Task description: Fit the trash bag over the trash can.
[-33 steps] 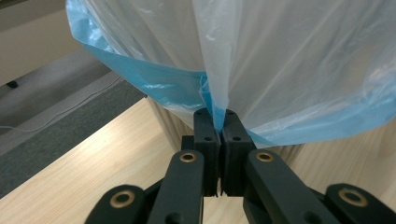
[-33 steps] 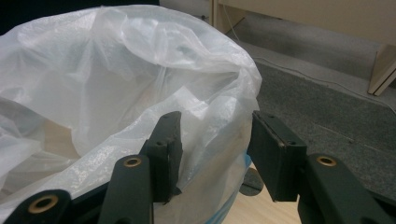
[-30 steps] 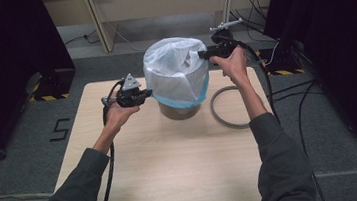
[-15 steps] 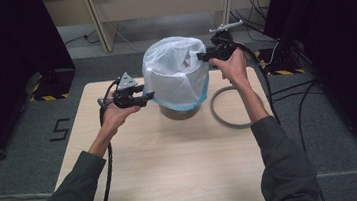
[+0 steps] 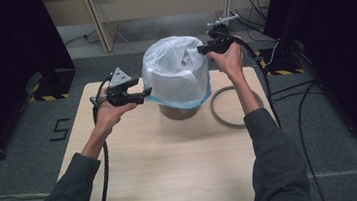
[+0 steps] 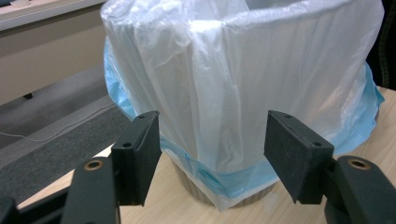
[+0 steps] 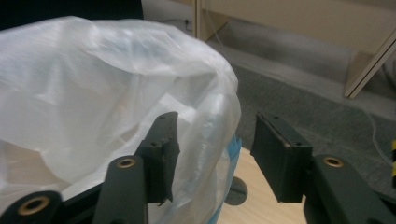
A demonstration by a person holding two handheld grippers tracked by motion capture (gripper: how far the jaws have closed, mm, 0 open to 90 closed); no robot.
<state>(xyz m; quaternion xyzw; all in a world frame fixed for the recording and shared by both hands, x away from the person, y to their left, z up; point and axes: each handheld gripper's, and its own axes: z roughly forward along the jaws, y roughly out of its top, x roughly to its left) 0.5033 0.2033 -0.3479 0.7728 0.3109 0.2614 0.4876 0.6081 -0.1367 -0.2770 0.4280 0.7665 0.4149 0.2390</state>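
A round bin [image 5: 180, 111] stands on the wooden table [image 5: 174, 171], lined with a white plastic bag [image 5: 176, 73] whose blue hem [image 6: 243, 179] hangs down its outside. My left gripper [image 5: 146, 91] is level at the bag's left side by the hem. Its jaws have just been opening, and in the left gripper view [image 6: 212, 149] the pads stand wide apart with the bag just beyond them, untouched. My right gripper [image 5: 200, 50] is at the bag's upper right rim. Its jaws [image 7: 215, 149] have opened slightly further; a fold of the bag [image 7: 93, 93] bulges beside the left pad, not pinched.
A grey ring of hose [image 5: 228, 110] lies on the table right of the bin. Cables trail from both grippers and across the floor at the right. Grey carpet and light wooden furniture legs [image 5: 97, 18] lie beyond the table's far edge.
The left gripper's jaws went from shut to wide open, and the left hand rose a little beside the bag. The right hand stayed at the rim.
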